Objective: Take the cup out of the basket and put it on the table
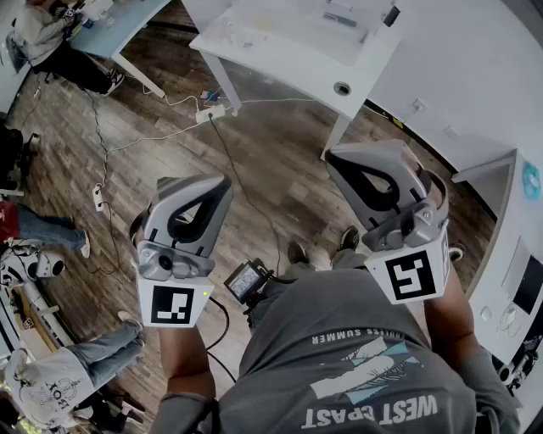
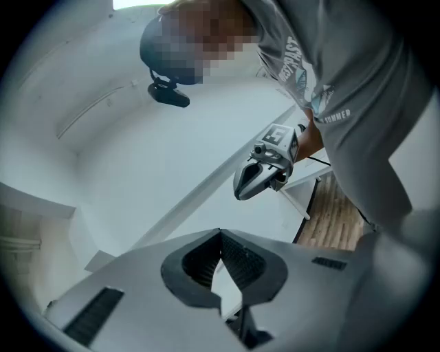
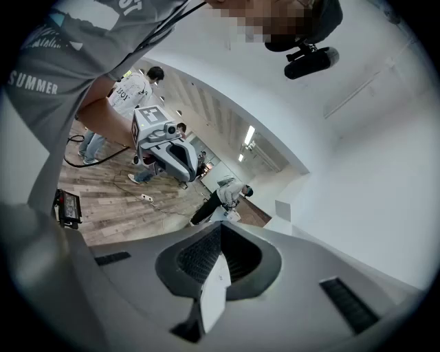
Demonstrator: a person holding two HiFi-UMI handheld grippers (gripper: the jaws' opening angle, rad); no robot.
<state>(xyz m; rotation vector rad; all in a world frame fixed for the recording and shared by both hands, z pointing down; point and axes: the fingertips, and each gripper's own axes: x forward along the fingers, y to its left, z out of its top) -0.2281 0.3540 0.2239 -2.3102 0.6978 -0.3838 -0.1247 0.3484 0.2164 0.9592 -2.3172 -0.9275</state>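
The task is not yet under way, by my reading: neither the cup nor the basket shows in any view, so where the cup sits cannot be told from here. The person stands holding the grey left gripper with its black-and-white marker cube (image 1: 197, 188) and the matching grey right gripper (image 1: 373, 159) out in front of a grey printed T-shirt (image 1: 365, 339). Both grippers are roughly level above the floor and well apart from each other. In the left gripper view the two dark ribbed fingers (image 2: 238, 264) meet at their tips with nothing between them. The right gripper view shows the same, tips together and empty. The next move calls for turning to find the basket, bringing one gripper over it and parting its fingers before reaching for the cup.

Below lies a brown wood-plank floor (image 1: 280, 169), crossed by thin cables that run to a white power strip (image 1: 212, 112). A white rectangular table with a round cable hole in its top (image 1: 297, 47) stands just ahead and looks the likeliest place to set the cup, though that is a guess. A pale blue table (image 1: 119, 25) stands in the far left corner, with a seated person (image 1: 42, 38) beside it. Other people (image 1: 59, 381) crouch or sit along the left edge. A white curved surface (image 1: 475, 93), wall or counter I cannot tell, closes the right side
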